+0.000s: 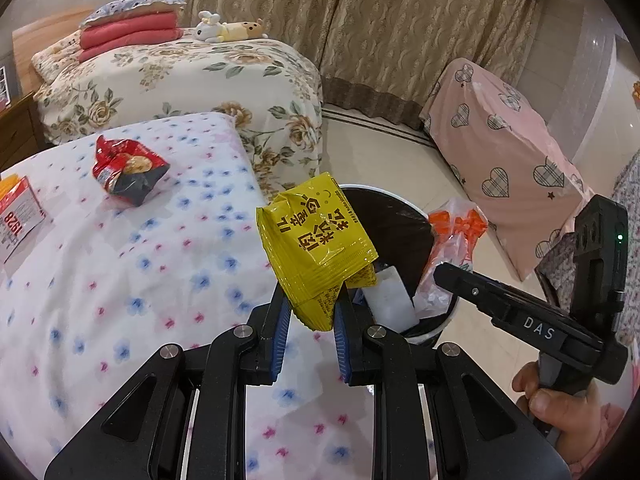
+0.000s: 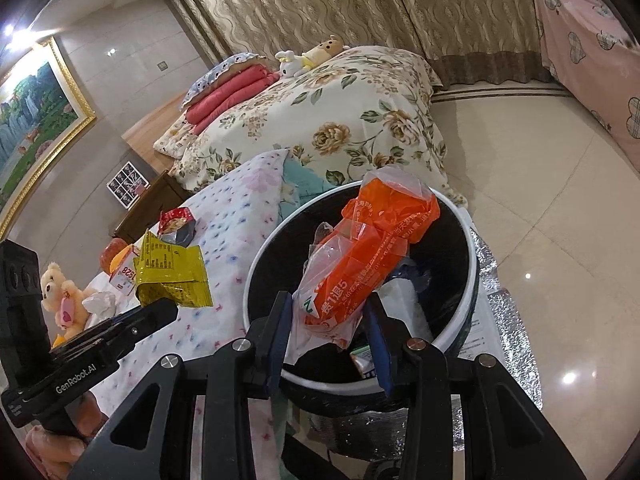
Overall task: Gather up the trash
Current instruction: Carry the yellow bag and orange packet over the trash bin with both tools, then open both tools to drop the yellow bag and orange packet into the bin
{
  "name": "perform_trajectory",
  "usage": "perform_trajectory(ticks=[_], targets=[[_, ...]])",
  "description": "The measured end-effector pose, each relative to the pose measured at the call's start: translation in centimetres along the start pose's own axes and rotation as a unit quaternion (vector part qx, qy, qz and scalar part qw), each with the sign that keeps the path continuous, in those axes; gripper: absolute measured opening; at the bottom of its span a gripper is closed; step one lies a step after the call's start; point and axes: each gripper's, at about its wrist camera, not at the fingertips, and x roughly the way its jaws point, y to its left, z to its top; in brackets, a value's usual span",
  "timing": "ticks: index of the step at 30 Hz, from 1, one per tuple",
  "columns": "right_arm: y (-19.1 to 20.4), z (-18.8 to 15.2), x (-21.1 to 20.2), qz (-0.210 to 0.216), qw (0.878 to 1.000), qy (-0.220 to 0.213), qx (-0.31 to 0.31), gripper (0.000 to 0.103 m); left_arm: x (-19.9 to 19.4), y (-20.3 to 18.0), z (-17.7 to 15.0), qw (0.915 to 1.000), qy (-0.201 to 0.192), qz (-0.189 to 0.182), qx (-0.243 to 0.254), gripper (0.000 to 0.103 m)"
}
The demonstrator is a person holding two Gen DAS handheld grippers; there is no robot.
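Two beds fill the room beyond both claws: a floral-quilted bed (image 1: pixel 192 76) far ahead, and nearer, the bed with the white flower-print sheet (image 1: pixel 132 264) lying under and to the left of the left claw (image 1: pixel 310 312). Just ahead of both claws stands the round trash bin (image 2: pixel 460 332), white-rimmed with a black liner, on the tiled floor beside that nearer bed. The right claw (image 2: pixel 330 336) hangs over the bin's near rim, its blue pads pinching an orange-and-clear plastic bag (image 2: pixel 368 248) that sticks up over the bin's mouth. The left claw, to the left of the right one, pinches a yellow snack packet (image 1: pixel 316 236) by its lower edge; the packet stands up at the bed's edge, just short of the bin. Farther left of the left claw, a crumpled red snack wrapper (image 1: pixel 128 170) lies on the sheet, and a small red-and-white carton (image 1: pixel 20 220) lies well beyond that.
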Motion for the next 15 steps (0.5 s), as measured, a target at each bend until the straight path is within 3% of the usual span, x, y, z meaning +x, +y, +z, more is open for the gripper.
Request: perform_trajectory(ticks=[15], targets=[[-1.4,1.4,1.4,-0.019,1.000,0.019,-0.006,0.039,2.5,-0.8,1.1,0.9998,0.018,-0.004,0.010,0.019]])
